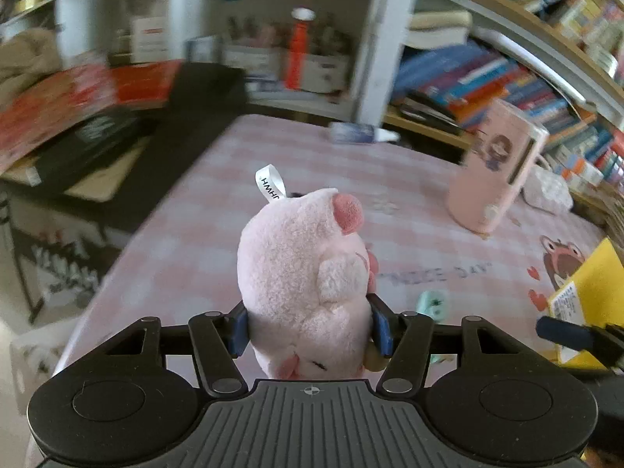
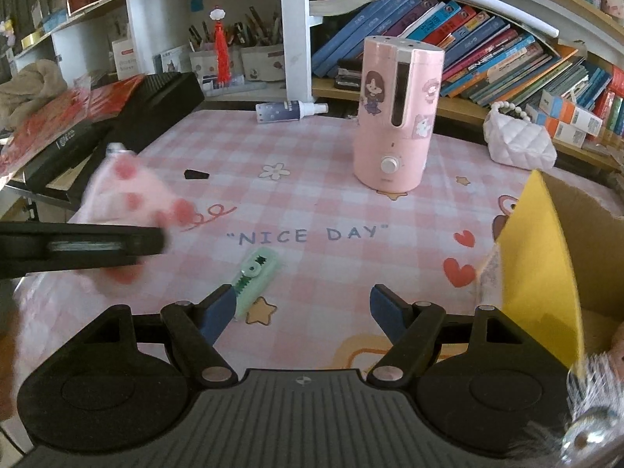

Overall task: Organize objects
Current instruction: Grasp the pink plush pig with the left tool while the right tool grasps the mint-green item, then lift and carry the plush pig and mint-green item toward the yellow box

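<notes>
Grippers: two. Left gripper point(image 1: 310, 329) clenched on the plush point(image 1: 308, 284), blue pads pressed to both its flanks; right gripper point(image 2: 303, 310) released, jaws spread wide, nothing between them.
Plush: one, a pale pink pig held above the mat point(image 1: 187, 241), left of the humidifier point(image 1: 495, 171). Darker pink snout, stubby limb, fuzzy pile, white ribbon tag point(image 1: 271, 184) sticking up from the top. In the right wrist view a pink blur with red spots point(image 2: 132, 199), well left of the humidifier point(image 2: 396, 117).
Tape: one mint-green correction tape point(image 2: 255, 275), flat on the mat point(image 2: 331, 195) below the "NICE DAY" print, in front of and left of the humidifier, just beside the right gripper's left pad; contact cannot be told.
Humidifier: one, pink, upright, white knob low on its front, stickers on the body.
Spray bottle: one point(image 2: 290, 111), lying on its side behind and left of the humidifier.
Purse: one, white, quilted point(image 2: 520, 138), right of the humidifier.
Box: one, cardboard with a yellow flap point(image 2: 540, 265), right of and in front of the humidifier.
Dark wedge: one small piece point(image 2: 196, 174) on the mat, left of the humidifier.
</notes>
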